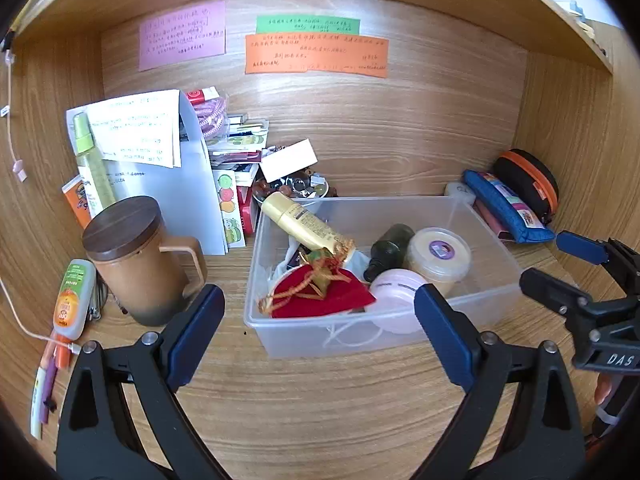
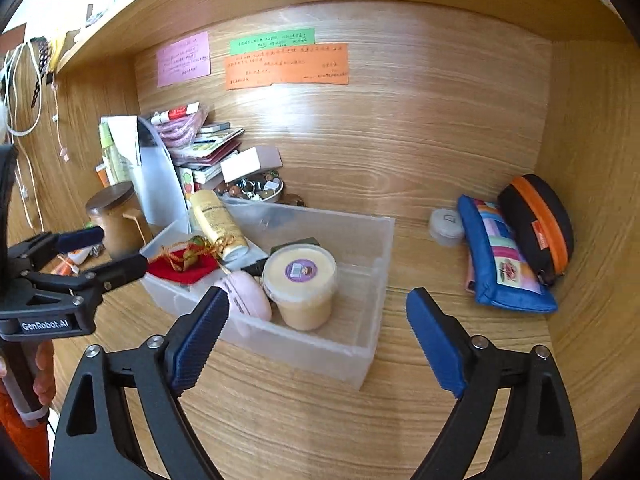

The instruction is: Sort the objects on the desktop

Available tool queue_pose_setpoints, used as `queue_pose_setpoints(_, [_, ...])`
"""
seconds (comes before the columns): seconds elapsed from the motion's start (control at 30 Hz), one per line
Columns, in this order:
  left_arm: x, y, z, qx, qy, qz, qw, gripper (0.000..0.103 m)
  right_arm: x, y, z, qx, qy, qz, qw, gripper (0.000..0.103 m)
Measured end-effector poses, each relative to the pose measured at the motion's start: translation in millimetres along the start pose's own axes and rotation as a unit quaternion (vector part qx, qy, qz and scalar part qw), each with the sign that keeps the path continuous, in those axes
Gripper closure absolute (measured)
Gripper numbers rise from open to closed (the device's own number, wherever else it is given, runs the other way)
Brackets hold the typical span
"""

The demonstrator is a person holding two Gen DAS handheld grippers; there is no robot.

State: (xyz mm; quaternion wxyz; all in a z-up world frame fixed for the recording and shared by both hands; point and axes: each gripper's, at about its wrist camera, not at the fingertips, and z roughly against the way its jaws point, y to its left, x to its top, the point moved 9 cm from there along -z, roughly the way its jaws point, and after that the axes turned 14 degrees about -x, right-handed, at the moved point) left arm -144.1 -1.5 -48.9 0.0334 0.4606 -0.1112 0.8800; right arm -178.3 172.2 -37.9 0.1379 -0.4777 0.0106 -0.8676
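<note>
While both grippers hung over the wooden bench, the left gripper [image 1: 318, 312] and right gripper [image 2: 316, 320] spread their ribbed blue fingers [image 2: 200, 336] wide, holding nothing; the clear plastic bin [image 1: 400, 336] just beyond held a round tub [image 2: 300, 280].

Clear bin [image 1: 480, 296]; red pouch [image 1: 320, 296]; blue patchwork case [image 2: 504, 264]; orange-zipped black case [image 2: 540, 220].

black gripper body [image 2: 48, 325] — white "GenRobot.AI" | black gripper frame [image 1: 616, 358] — "DAS" | small white-orange bottle [image 1: 72, 300] — "ABC" | coloured wall notes [image 1: 316, 56] — handwriting illegible
</note>
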Motion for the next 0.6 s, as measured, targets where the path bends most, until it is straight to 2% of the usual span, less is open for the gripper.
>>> queue_pose_setpoints(0.37, [-12, -24, 11, 0.0, -0.009, -0.021, 0.9997, 0.006, -16, 4, 21, -0.008, -0.017, 0.002, 1.0, 0.009])
queue_pose_setpoints(0.5, [-10, -31, 19, -0.005, -0.024, -0.028, 0.9993, 0.005, -18, 3, 28, -0.01, -0.023, 0.003, 1.0, 0.009])
queue_pose_setpoints(0.6, [-9, -30, 22, -0.007, -0.024, -0.018, 0.9995, 0.003, -17, 1, 31, -0.01, -0.026, -0.001, 1.0, 0.009])
